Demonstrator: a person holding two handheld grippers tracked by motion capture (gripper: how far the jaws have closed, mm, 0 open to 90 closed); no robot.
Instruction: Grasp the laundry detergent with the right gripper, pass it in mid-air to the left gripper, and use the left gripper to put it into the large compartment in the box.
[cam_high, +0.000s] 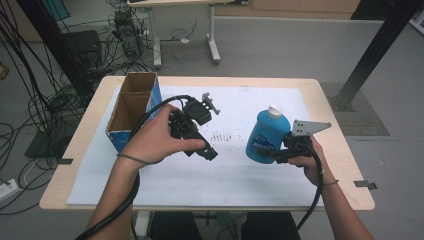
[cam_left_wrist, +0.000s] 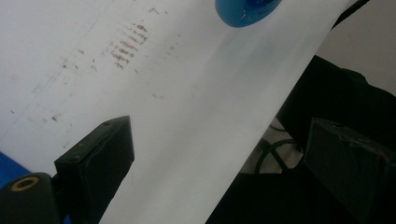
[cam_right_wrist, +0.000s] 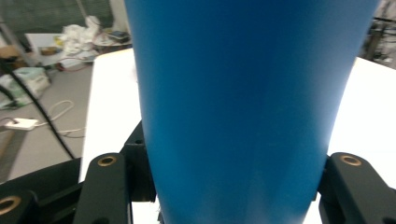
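A blue bottle (cam_high: 267, 132) with a white cap stands right of centre on the white sheet (cam_high: 230, 175). My right gripper (cam_high: 281, 152) is shut on its lower body from the right side. In the right gripper view the blue bottle (cam_right_wrist: 243, 102) sits squeezed between the two jaws of the right gripper (cam_right_wrist: 224, 191). Left of centre, a hand holds my left gripper (cam_high: 204, 150) above the sheet, open. In the left gripper view the left gripper (cam_left_wrist: 224, 172) has nothing between its wide-apart jaws, and the bottle's base (cam_left_wrist: 245, 9) shows at the top edge.
An open cardboard box (cam_high: 132, 107) with blue sides and two compartments stands at the table's back left. Faint reddish marks (cam_high: 225, 136) stain the sheet's middle. Cables trail from both grippers over the near table edge. Dark posts and cable tangles stand on the floor around.
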